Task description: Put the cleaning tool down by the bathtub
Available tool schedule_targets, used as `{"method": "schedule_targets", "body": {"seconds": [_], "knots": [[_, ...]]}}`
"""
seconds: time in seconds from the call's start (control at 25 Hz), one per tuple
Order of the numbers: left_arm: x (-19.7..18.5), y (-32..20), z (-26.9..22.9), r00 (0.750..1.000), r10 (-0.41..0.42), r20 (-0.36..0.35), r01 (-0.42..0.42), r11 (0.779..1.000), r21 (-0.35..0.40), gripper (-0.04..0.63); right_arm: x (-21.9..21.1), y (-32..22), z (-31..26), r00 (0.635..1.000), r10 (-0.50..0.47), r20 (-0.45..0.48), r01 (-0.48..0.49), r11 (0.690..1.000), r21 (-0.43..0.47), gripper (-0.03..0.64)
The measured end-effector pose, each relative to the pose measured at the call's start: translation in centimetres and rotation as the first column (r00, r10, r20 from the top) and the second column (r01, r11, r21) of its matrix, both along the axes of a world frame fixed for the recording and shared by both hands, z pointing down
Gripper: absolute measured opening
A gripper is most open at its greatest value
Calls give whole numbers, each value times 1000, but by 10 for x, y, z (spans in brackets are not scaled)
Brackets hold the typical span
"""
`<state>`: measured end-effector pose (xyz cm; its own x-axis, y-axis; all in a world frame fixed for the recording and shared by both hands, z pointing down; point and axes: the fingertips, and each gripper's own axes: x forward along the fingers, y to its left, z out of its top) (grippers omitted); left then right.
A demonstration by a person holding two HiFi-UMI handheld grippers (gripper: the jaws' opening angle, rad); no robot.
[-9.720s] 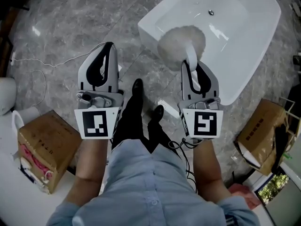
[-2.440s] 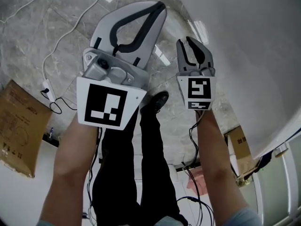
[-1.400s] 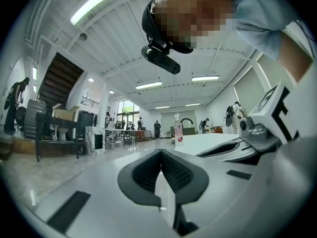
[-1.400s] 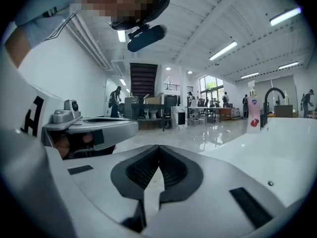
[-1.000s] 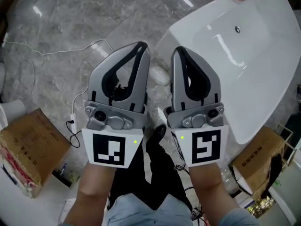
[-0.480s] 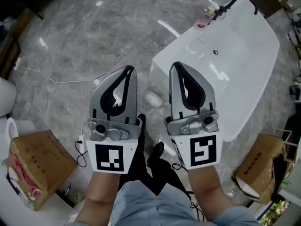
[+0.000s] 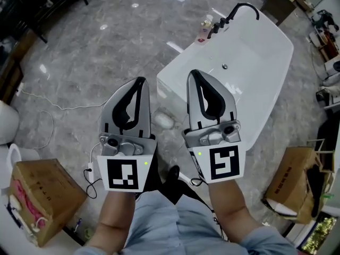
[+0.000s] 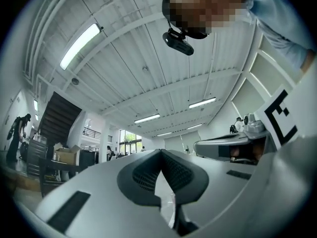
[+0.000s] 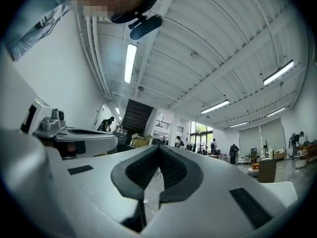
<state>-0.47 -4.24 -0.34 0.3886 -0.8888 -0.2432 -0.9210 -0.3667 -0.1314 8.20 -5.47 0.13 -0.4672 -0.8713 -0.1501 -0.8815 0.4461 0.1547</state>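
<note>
The white bathtub [image 7: 265,68] stands at the upper right of the head view. A fluffy white cleaning tool [image 7: 162,120] lies on the grey marble floor against the tub's near corner, partly hidden between my two grippers. My left gripper [image 7: 139,82] and right gripper [image 7: 193,74] are held up side by side above it, apart from it. Both are shut with nothing between the pads. In the left gripper view the left gripper [image 8: 159,151] points toward the ceiling, tips together. The right gripper [image 9: 158,148] shows the same in the right gripper view.
A black faucet [image 7: 241,8] and small bottles [image 7: 205,30] sit at the tub's far end. Cardboard boxes stand at the lower left [image 7: 45,193] and lower right [image 7: 297,182]. A white cable [image 7: 53,109] trails over the floor. The person's dark shoe [image 7: 173,172] is below the grippers.
The fluffy tool, once held by the right gripper over the tub, now lies on the floor. Over the last second the grippers stayed shut and together while more of the tub came into view.
</note>
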Motion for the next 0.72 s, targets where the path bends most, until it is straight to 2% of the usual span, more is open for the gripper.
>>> {"method": "schedule_targets", "body": {"seconds": [0.36, 0.72], "knots": [[25, 30, -35, 1000, 12, -6, -12, 999, 36, 15, 27, 32, -30, 999, 29, -18, -29, 999, 42, 13], [40, 44, -47, 1000, 25, 2, -25, 998, 58, 15, 41, 47, -58, 999, 54, 5, -54, 991, 123, 12]]}}
